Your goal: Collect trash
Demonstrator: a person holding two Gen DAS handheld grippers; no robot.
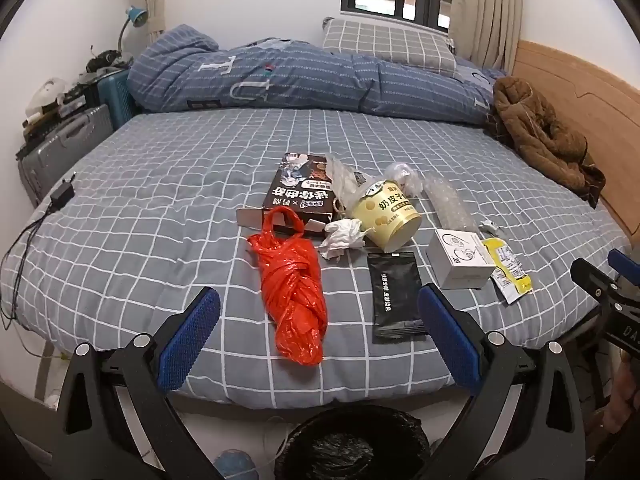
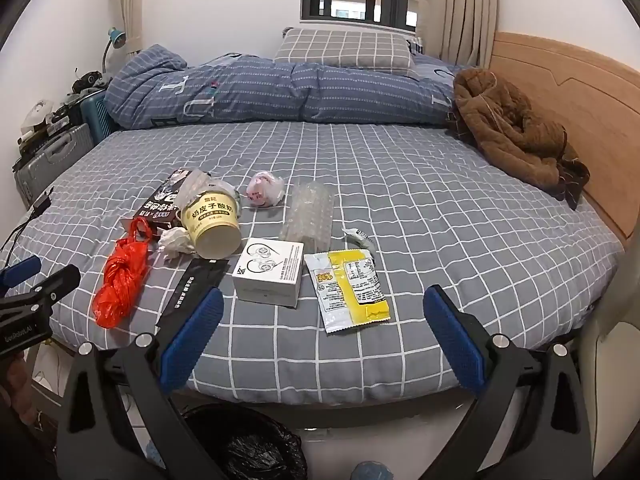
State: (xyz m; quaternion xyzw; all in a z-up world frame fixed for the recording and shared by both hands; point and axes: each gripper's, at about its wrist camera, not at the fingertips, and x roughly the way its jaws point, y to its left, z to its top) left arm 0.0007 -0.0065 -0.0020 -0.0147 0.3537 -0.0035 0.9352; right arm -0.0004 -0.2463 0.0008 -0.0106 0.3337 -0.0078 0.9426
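Trash lies on the grey checked bed [image 1: 160, 184]: a red plastic bag [image 1: 294, 288], a black sachet [image 1: 396, 296], a crumpled tissue [image 1: 342, 236], a yellow paper cup [image 1: 386, 212] on its side, a dark snack box [image 1: 300, 192], a white earphone box [image 2: 270, 276], a yellow-and-white wrapper [image 2: 350, 288] and clear bubble wrap [image 2: 308, 216]. A black-lined bin [image 1: 348, 444] stands on the floor below the bed edge. My left gripper [image 1: 318, 340] hovers open over the bag's near end. My right gripper [image 2: 322, 340] is open just short of the wrapper.
A folded blue quilt [image 1: 280, 76] and pillow [image 1: 388, 44] lie at the far side, a brown coat [image 1: 540, 132] by the wooden headboard [image 2: 580, 104]. Suitcases [image 1: 60, 148] stand left of the bed; a charger and cable [image 1: 60, 196] rest on its left edge.
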